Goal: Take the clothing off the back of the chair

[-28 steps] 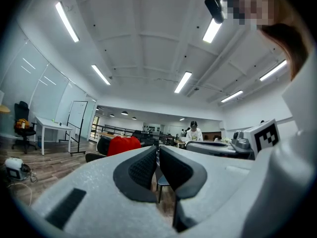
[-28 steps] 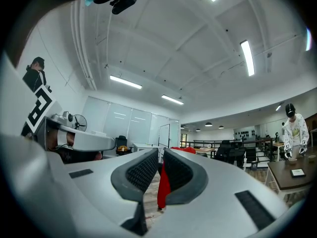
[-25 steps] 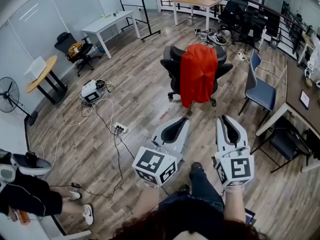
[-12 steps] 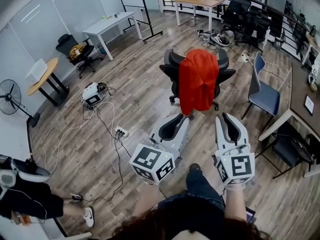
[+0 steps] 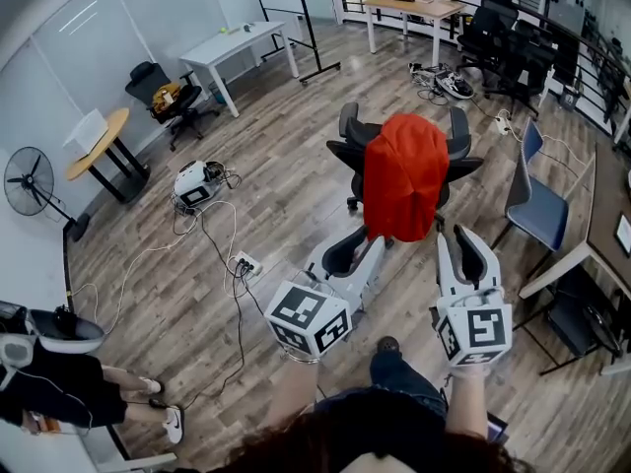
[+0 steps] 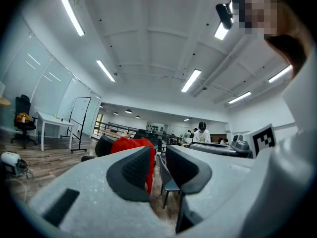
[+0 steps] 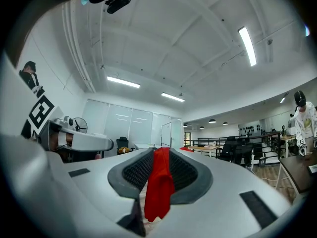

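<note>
A red garment (image 5: 404, 175) hangs over the back of a black office chair (image 5: 347, 148) in the middle of the wooden floor. Both grippers point level at it from short of the chair. My left gripper (image 5: 363, 244) is near the garment's lower left edge, my right gripper (image 5: 463, 231) just right of its hem, neither touching. Both pairs of jaws are opening, with a narrow gap and nothing between them. The left gripper view shows the garment (image 6: 130, 145) far beyond the left pad. In the right gripper view the garment (image 7: 159, 187) shows through the gap.
A blue chair (image 5: 537, 215) stands right of the office chair, beside a wooden desk (image 5: 592, 230). A power strip (image 5: 245, 262) and cables lie on the floor to the left. A person (image 5: 49, 382) stands at lower left near a fan (image 5: 25, 180).
Both grippers have advanced toward the chair, which now sits closer in the head view. Their tips now nearly reach the garment's lower edge.
</note>
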`<state>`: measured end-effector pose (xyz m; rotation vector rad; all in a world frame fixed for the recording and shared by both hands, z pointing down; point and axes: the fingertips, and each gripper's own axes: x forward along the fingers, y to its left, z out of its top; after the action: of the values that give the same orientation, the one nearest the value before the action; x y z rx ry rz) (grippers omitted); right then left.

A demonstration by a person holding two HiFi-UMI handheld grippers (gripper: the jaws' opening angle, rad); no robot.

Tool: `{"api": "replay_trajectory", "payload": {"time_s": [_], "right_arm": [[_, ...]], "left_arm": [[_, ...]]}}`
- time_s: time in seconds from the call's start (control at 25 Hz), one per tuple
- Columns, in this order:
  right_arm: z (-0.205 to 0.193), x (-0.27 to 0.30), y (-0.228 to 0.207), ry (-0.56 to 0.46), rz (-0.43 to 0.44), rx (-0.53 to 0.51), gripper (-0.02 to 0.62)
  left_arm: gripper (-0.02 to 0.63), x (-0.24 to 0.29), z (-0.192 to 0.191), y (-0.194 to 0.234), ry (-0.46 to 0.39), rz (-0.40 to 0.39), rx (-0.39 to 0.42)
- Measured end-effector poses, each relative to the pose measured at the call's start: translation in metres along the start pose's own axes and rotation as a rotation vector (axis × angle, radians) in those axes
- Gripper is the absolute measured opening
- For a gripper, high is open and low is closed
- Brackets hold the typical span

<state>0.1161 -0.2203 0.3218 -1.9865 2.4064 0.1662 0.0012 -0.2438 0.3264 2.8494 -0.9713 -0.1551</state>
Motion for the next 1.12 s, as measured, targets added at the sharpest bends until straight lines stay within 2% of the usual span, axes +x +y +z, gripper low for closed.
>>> {"api": "replay_trajectory", "payload": {"time_s": [0.64,1.12], "right_arm": [[-0.039,0.077,-0.046,0.054,0.032,0.045,0.135],[-0.085,0.127,-0.064,0.143,0.072,0.097,0.241]], "left_arm": [[0.183,0.075,-0.022,0.059,0.044,0.031,-0.057],[0.275,0.113,-0.054,0.109,0.09,0.066,-0.153]]}}
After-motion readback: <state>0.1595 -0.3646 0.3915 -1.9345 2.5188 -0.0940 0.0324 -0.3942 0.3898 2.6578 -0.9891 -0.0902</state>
